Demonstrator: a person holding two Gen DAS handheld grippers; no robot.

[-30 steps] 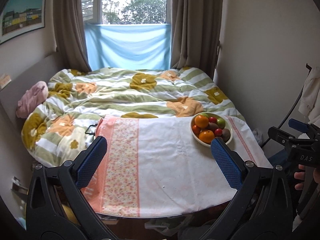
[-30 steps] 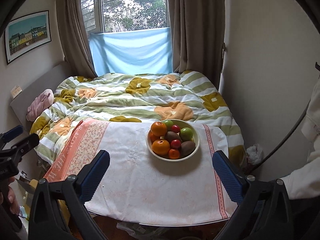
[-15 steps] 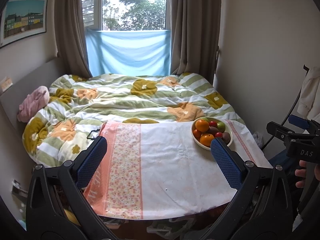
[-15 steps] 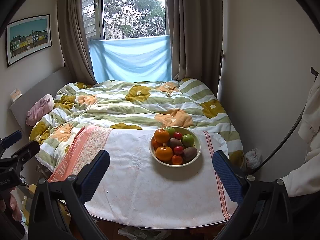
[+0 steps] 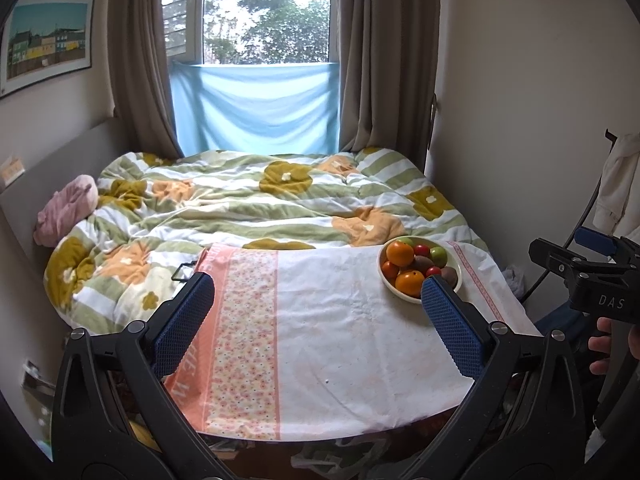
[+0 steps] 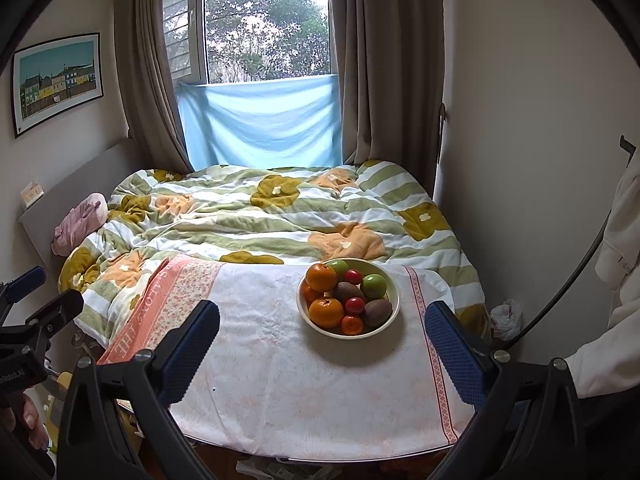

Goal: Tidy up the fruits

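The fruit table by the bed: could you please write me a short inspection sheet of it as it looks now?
Surface: table under a white cloth with pink floral borders.
Job's things: bowl on the cloth's far right part, holding oranges, green apples, kiwis and small red fruits.
Clutter: nothing seen on the cloth.
Grippers: left gripper and right gripper both open, empty, short of the bowl.
Cables: nothing seen.
Surroundings: bed with flowered quilt, curtained window, framed picture.

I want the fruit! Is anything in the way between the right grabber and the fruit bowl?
No. In the right wrist view only bare tablecloth lies between the open right gripper and the fruit bowl.
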